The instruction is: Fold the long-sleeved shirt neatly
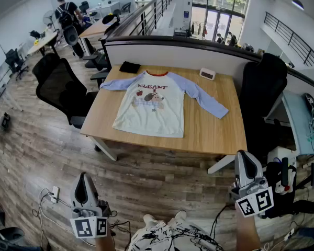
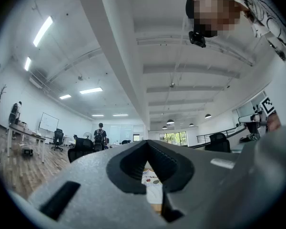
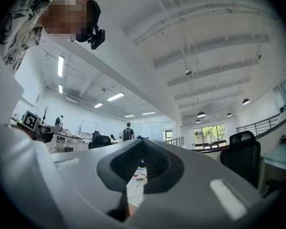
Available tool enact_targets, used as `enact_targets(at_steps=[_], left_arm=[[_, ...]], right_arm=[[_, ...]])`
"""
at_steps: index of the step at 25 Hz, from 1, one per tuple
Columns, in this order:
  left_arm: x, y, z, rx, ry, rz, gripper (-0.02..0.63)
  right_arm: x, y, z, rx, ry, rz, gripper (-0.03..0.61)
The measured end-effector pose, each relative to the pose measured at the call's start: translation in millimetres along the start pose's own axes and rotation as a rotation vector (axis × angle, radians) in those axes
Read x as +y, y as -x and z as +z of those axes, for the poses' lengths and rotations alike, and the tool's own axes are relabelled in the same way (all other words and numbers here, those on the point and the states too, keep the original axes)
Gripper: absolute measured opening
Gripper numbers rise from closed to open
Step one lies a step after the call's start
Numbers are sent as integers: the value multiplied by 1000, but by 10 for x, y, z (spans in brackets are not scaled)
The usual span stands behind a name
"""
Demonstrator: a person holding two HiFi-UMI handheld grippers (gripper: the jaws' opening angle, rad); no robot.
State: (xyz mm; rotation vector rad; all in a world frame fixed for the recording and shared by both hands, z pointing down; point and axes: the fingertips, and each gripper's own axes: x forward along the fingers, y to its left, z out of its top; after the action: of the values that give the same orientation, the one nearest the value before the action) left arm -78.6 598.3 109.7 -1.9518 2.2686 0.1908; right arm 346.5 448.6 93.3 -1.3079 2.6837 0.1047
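- The long-sleeved shirt (image 1: 154, 102) lies face up on the wooden table (image 1: 220, 135), both sleeves spread out to the sides. I'd say folding has not started.
- The left gripper (image 1: 83, 178) and the right gripper (image 1: 244, 157) are held low, well short of the table and tipped a little upward. Each has its jaws pressed together with nothing between them.
- The next move, as I judge it, calls for stepping up to the table, spreading the jaws and pinching a sleeve or a side edge to bring it across the body.
- Only the head view shows the whole shirt, plus a flat black item (image 1: 130, 67) by the collar and a small white device (image 1: 207, 73) near the right sleeve.
- The gripper views show mostly ceiling and far office. The shirt is just a sliver there, seen through the notch in the closed jaws.
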Motion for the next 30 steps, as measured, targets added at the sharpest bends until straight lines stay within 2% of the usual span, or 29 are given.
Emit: enact_targets(at_steps=[8,13,15,18,23,26,30], left_arm=[[-11,5,-43,13,13,-8,-3],[-1,29,-42,27,-15,0,0],[11,41,-25,21,-22,1,31],[57,34,-8,8,-21,9,175],[251,15,-33,-1,-30,84,473],[330,12,-29,-4,-38,114,585],[381,-5,-51,9,-33,95,601]], right_arm=[[22,51,14,-48,-58,6,5],[29,64,1,-36,-41,-4,5],[47,59,-6,-32,-38,0,23],[45,43,-13,-33,-50,-4,208],[-23,46,32,-82,-61,-49,498],[-60,47,26,-86,-48,-68,569],[-41,27,-18,-68,-37,-72,584]])
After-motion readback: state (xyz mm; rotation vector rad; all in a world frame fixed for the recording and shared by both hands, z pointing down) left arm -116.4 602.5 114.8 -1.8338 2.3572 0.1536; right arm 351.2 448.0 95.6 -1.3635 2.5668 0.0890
